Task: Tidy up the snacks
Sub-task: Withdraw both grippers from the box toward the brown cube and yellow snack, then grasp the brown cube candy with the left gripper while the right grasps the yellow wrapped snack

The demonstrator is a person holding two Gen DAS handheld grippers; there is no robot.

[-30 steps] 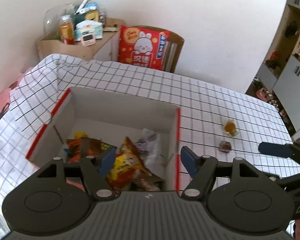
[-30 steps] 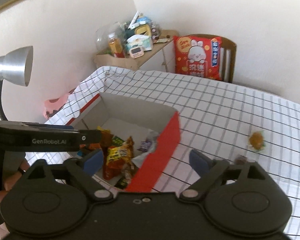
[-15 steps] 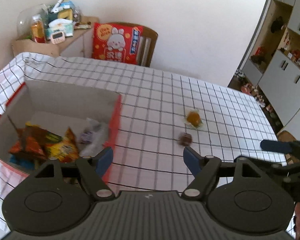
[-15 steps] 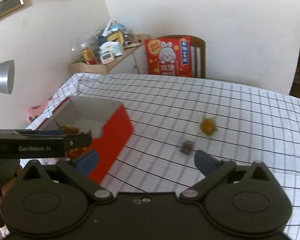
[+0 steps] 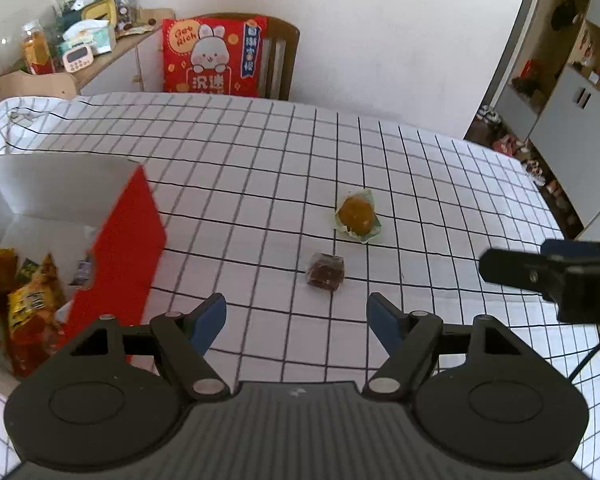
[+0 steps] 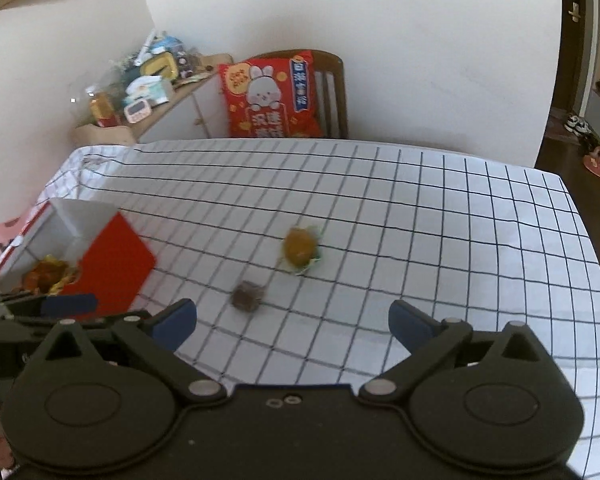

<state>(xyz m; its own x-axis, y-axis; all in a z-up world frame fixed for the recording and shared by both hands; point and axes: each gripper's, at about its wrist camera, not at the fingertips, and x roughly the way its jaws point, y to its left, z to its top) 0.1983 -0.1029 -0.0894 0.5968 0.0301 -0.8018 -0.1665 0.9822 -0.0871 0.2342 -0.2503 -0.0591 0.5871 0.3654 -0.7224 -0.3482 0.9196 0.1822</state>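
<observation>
We have two loose snacks left on the checked surface [image 5: 260, 184], well to the right of the red box [image 5: 120, 248] that already holds several packets. The small dark wrapped square [image 5: 326, 272] lies nearer us; the orange sweet in its crinkled clear wrapper [image 5: 357, 216] sits just beyond it, close but apart. Both look light. The square seems firm, so we would pinch it across its flat sides. The orange one's film may slip, so we would take its round body, not the frilled edge. Our left hand-held gripper [image 5: 296, 316] is spread apart and empty, the right hand-held gripper [image 6: 292, 318] likewise, wider.
</observation>
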